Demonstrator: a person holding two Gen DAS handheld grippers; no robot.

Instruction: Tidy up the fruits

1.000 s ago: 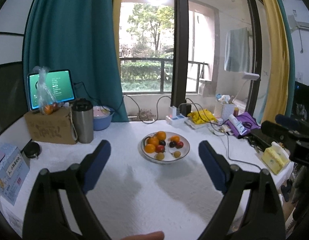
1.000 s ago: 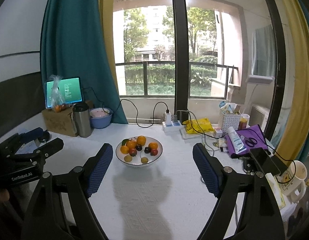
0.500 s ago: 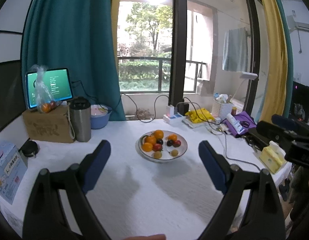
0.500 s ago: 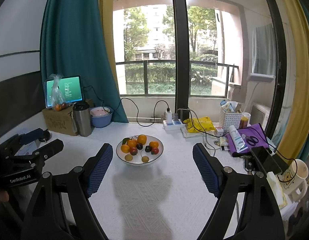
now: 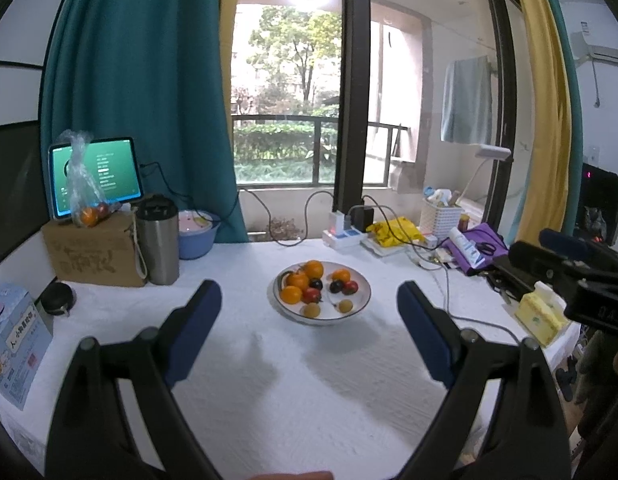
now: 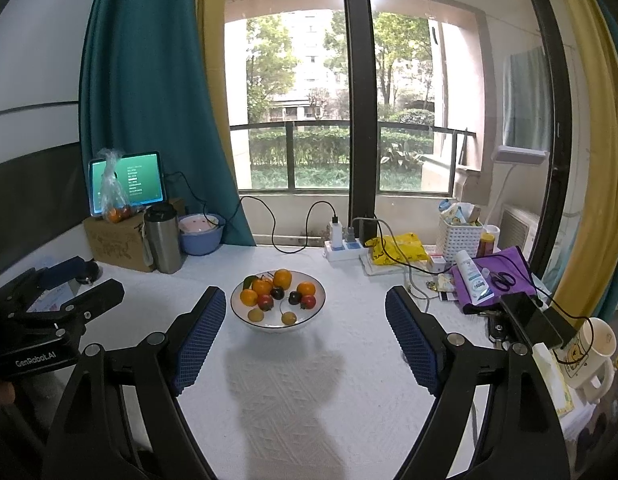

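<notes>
I am holding both tools above the near edge of the white textured tablecloth (image 6: 293, 392). My left gripper (image 5: 309, 312) is standing with its blue pads wide apart, nothing between them; my right gripper (image 6: 305, 316) is likewise spread and empty. The bowl (image 6: 277, 322) of fruit (image 6: 277, 292) is sitting mid-table, just beyond the fingertips in both views: oranges at the back left, dark and red small fruits in the middle, two yellowish ones at the front. Nothing is lying between the pads and the bowl. Farther left, a steel tumbler (image 5: 157, 242) is standing beside a cardboard box (image 5: 93, 250), which is carrying a bagged fruit bundle (image 5: 85, 192) and a lit tablet (image 5: 96, 172). A blue basin (image 5: 197, 232) is sitting behind the tumbler. Right of the bowl, a cable (image 5: 449, 304) is trailing toward a power strip (image 6: 345, 250), a yellow packet (image 6: 397, 248) and a purple pouch (image 6: 497, 276). At the back, teal curtain (image 5: 141, 80) and balcony window (image 6: 349, 120).
</notes>
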